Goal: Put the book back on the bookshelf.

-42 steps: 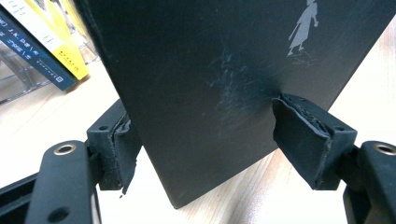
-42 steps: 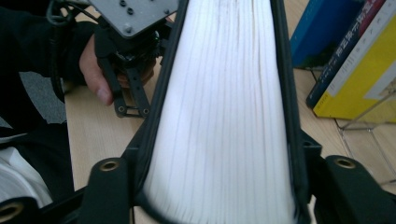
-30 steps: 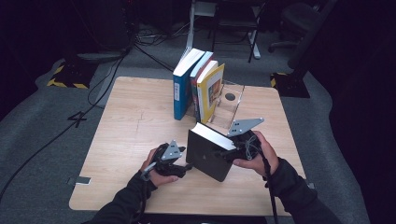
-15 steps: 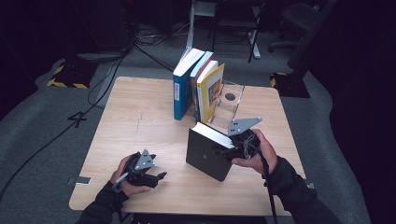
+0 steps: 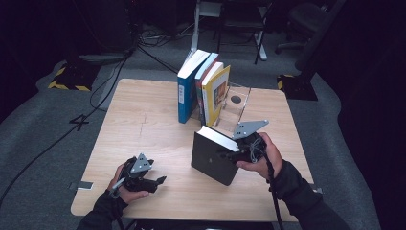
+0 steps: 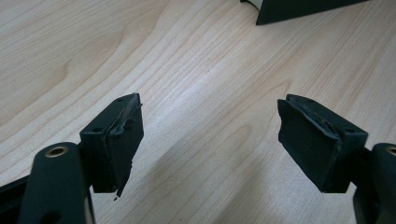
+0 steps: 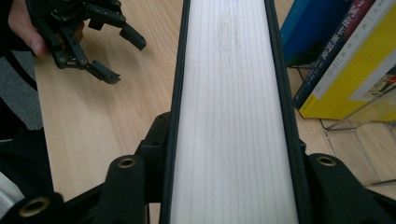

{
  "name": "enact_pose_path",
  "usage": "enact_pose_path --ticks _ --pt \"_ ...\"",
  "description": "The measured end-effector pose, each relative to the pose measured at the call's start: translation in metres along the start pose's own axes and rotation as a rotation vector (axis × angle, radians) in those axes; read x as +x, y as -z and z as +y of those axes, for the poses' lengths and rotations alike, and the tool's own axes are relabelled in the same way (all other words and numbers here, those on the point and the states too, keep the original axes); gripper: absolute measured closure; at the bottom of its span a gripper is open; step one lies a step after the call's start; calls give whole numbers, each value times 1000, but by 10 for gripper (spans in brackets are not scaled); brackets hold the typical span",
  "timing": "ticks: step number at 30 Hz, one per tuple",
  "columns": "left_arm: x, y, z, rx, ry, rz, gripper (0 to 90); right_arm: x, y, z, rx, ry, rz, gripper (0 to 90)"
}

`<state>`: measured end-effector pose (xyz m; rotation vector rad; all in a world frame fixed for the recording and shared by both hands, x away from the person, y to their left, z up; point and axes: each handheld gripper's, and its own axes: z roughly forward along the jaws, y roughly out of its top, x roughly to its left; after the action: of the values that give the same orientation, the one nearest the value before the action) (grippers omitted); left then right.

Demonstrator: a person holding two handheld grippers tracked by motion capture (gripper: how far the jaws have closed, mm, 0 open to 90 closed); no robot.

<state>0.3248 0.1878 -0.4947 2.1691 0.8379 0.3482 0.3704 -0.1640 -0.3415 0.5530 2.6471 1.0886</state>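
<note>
No lettering is legible: the red book's spine (image 7: 337, 44) carries print too blurred to read, and the yellow book's cover (image 5: 219, 91) shows only an indistinct picture.

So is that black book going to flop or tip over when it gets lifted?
Probably not floppy: the black book has stiff-looking covers and a thick page block. It looks fairly heavy for its size. It stands tilted on the table, so it might tip if the right gripper, clamped across it, let go.
</note>
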Motion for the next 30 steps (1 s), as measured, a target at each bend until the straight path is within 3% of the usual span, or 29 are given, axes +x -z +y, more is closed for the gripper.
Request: enact_pose_path --ticks 6,18,30 --pt "-5 -14 0 68 -23 21 219 -13 5 -4 6 -11 -45 531" --pt "-4 -16 1 67 -8 3 200 -50 12 -6 11 -81 -209 533" --pt "-4 -17 1 67 -11 1 200 -81 6 -6 2 -170 -292 532"
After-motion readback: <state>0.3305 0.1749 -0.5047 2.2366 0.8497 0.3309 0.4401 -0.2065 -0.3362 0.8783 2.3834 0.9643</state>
